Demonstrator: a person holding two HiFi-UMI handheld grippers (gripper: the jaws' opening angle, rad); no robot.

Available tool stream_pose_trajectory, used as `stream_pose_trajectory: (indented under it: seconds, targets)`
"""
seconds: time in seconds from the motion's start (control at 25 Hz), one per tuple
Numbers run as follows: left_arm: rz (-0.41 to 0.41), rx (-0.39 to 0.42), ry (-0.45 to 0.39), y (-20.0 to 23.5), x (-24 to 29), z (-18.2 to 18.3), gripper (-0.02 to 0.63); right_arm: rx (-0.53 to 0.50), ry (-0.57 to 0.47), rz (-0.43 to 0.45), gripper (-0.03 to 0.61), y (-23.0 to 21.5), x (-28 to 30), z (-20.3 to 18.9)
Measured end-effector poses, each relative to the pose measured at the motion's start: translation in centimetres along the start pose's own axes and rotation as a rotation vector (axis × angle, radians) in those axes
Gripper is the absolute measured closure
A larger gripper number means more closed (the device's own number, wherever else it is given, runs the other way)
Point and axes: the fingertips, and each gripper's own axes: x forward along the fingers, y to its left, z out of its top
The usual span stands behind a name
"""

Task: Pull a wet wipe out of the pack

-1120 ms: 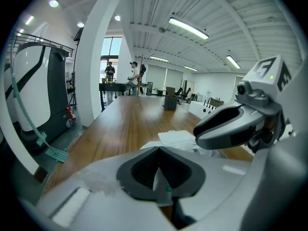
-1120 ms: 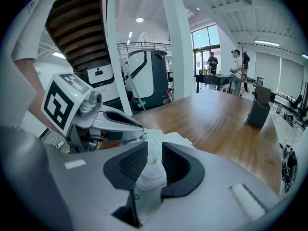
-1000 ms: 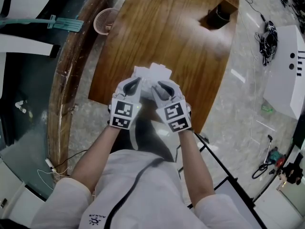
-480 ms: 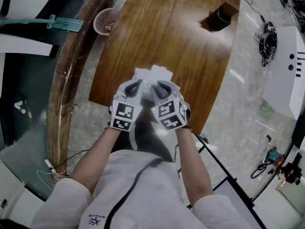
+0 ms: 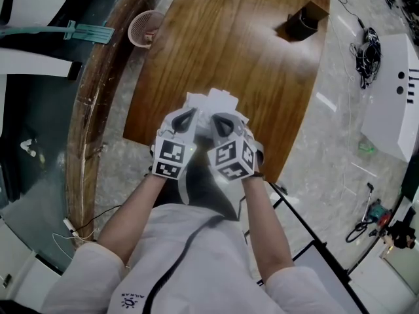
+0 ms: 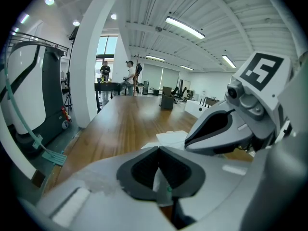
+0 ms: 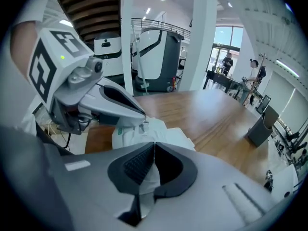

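Observation:
Both grippers meet over the near edge of the wooden table (image 5: 229, 38) with a white wet wipe pack (image 5: 215, 101) between them. My left gripper (image 5: 186, 117) is shut on an edge of the pack. In the left gripper view a thin white strip with a green mark sits between the closed pads of the left gripper (image 6: 159, 174). My right gripper (image 5: 220, 120) is shut too. In the right gripper view a soft white sheet, a wipe by its look, runs through the closed right gripper (image 7: 151, 170) from the pack (image 7: 161, 131). Most of the pack is hidden under the grippers.
A pink basket (image 5: 145, 27) stands past the table's left edge. A dark box (image 5: 302, 21) sits at the far right of the table. On the floor to the right are a white machine (image 5: 393, 103) and cables (image 5: 368, 51). People stand far off (image 6: 129, 76).
The right gripper has rolled, so its marker cube now faces more to the left. The left gripper and the pack have stayed where they were.

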Motion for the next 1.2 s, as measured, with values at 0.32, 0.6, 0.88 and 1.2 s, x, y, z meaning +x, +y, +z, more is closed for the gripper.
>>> stream_pose_trajectory:
  seconds: [0.32, 0.6, 0.88, 1.2]
  targets:
    - [-0.004, -0.023, -0.008, 0.0, -0.2, 0.3, 0.607, 0.053, -0.078, -0.014, 0.566, -0.4, -1.5, 1.1]
    - [-0.011, -0.010, -0.015, -0.3, -0.6, 0.7, 0.607, 0.095, -0.122, -0.041, 0.566, -0.7, -3.0, 1.6]
    - [-0.026, 0.001, -0.029, -0.9, -1.1, 1.4, 0.607, 0.125, -0.148, -0.075, 0.566, -0.7, -4.5, 2.3]
    - [-0.040, 0.015, -0.033, -1.6, -1.6, 1.9, 0.607, 0.160, -0.195, -0.115, 0.566, -1.2, -6.7, 3.5]
